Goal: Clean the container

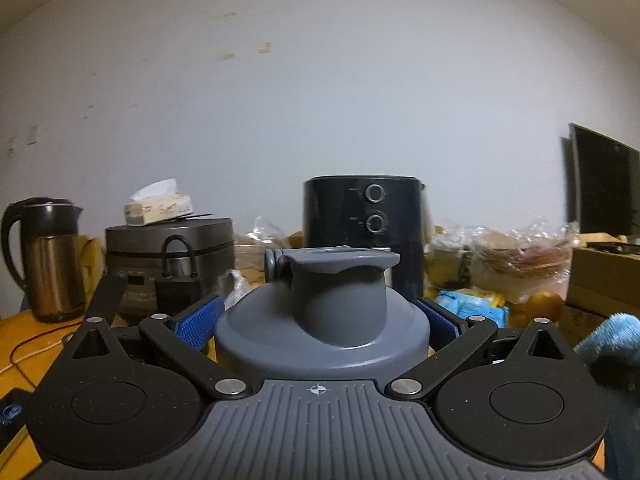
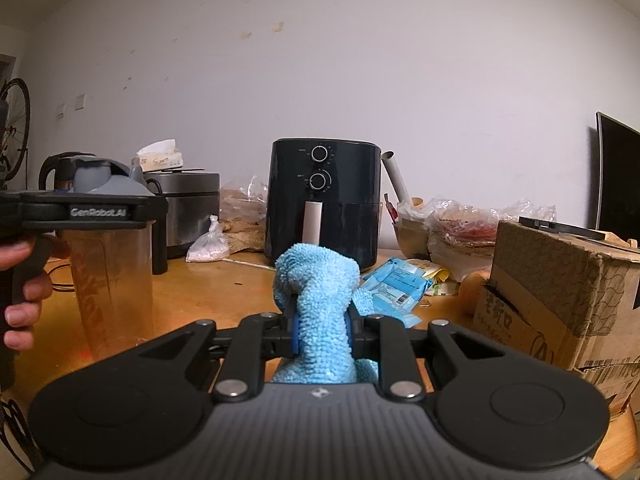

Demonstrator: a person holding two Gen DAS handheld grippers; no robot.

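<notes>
Pinching the blue cloth point(image 2: 320, 312), the right claw point(image 2: 322, 326) hides its middle; left of it, the left claw point(image 1: 320, 320) squeezes the bottle point(image 1: 324, 320), its bottom cut off.

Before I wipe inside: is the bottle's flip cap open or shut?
Shut. On the bottle held in the left gripper, the grey flip cap lies flat over the spout, with no opening showing.
</notes>
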